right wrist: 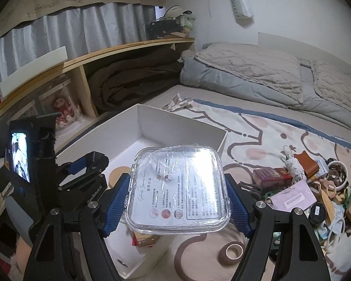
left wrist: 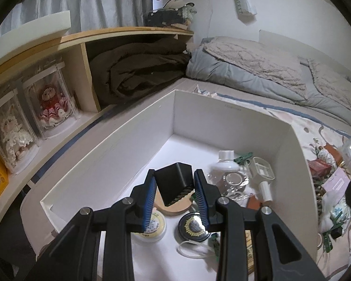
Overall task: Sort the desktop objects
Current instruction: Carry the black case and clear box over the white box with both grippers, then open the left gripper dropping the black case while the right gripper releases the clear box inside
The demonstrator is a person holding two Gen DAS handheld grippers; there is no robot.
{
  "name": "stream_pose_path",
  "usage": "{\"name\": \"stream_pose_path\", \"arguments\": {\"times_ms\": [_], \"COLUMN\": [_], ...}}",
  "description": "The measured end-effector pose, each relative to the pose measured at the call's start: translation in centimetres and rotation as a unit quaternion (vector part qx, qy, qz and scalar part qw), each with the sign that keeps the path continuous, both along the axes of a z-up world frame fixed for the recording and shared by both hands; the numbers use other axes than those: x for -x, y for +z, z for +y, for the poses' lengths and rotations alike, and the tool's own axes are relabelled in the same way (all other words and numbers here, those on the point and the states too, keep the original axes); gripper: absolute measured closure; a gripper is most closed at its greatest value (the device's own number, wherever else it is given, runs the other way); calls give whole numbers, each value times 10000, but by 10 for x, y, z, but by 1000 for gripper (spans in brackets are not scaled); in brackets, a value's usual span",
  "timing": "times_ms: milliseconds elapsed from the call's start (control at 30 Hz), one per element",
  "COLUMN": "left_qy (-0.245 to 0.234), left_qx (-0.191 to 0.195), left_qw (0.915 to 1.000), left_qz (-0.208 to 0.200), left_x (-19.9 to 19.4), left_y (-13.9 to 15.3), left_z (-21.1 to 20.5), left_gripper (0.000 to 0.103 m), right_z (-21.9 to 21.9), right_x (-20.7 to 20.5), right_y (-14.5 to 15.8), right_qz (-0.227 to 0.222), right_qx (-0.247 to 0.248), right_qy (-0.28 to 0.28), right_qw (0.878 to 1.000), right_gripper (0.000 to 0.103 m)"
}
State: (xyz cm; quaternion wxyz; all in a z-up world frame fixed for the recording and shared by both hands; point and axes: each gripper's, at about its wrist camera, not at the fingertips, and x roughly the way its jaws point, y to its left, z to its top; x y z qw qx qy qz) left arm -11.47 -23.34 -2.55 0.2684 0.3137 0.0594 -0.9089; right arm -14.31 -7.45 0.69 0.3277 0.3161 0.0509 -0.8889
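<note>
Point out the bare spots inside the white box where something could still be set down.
The white box is bare across its far end and along its left wall. The near right part is crowded: clear bottle, wooden disc, two round tins and small bits. The left gripper holds a black block above them.

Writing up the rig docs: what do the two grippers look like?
Both match: the left gripper and right gripper have black linkage arms with silver pivot screws and blue ribbed pads. A phone with a lit screen is mounted on the left gripper's body.

Home bedroom, bed w/ folded duvet (right wrist: 257,70), curtain (right wrist: 70,28), doll shelf (left wrist: 51,107)
</note>
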Motion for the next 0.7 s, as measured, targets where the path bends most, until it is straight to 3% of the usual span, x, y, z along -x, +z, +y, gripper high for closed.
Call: {"name": "stream_pose_path", "arguments": {"times_ms": [333,400,467,700], "left_qy": [79,135,157,255], "left_qx": [-4,-58,-75,-112], "left_qw": [10000,9999,9998,9993], "left_qz": [-18,36,116,234], "left_x": [-2,-3,-5,-11], "left_y": [-4,-3,0,3], "left_z": [-4,-4,-4,-8], "left_gripper": [70,65,49,47], "right_z": [-21,-25,-28,-35], "right_x": [15,19,21,27], "right_y": [-7,-9,-10,-14], "right_qz": [-68,-111,-122,-133], "right_qx": [-268,-308,-353,-483], "right_qy": [31,48,42,39], "right_qw": [9996,9995,9993,9987], "right_gripper": [25,25,25,25]}}
